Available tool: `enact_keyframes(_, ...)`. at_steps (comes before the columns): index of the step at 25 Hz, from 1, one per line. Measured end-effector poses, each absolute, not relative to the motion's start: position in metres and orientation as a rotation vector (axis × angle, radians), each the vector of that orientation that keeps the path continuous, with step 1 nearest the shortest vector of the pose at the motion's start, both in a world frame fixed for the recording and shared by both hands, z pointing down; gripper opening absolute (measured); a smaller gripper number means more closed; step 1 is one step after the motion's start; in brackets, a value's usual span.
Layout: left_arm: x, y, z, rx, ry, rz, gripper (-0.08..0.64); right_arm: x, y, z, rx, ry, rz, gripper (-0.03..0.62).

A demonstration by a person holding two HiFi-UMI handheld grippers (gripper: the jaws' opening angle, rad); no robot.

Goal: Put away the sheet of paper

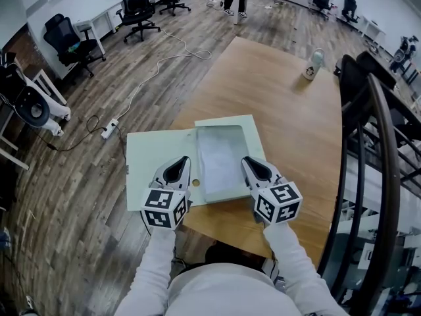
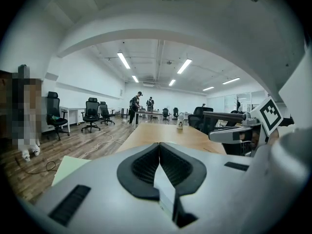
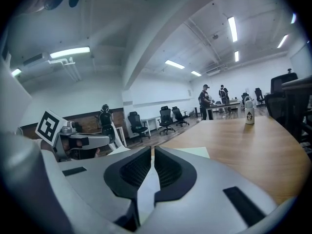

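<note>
Your left claw and right claw each clamp the paper at its near edge on the folder, probably to lift it flat.

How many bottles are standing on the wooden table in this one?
1. A white bottle stands near the far right edge of the wooden table. The table's near edge is partly covered, so another could be hidden there.
</note>
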State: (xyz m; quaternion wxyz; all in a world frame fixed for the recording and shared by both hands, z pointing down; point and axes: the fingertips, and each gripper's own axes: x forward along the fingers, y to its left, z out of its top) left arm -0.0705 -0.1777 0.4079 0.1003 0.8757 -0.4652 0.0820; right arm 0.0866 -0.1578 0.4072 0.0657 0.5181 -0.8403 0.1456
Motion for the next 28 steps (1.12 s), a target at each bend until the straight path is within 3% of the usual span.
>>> enact_keyframes(3,-0.075,-0.173,0.406,2.589,-1.377,0.229,0.020,0.088,-0.154,0.404,1.587,-2.534,0.398,0.028)
enact_keyframes(28,-0.091,-0.145,0.395,2.589,-1.392,0.147,0.020,0.103,-0.124,0.404,1.687,-2.455,0.325,0.027)
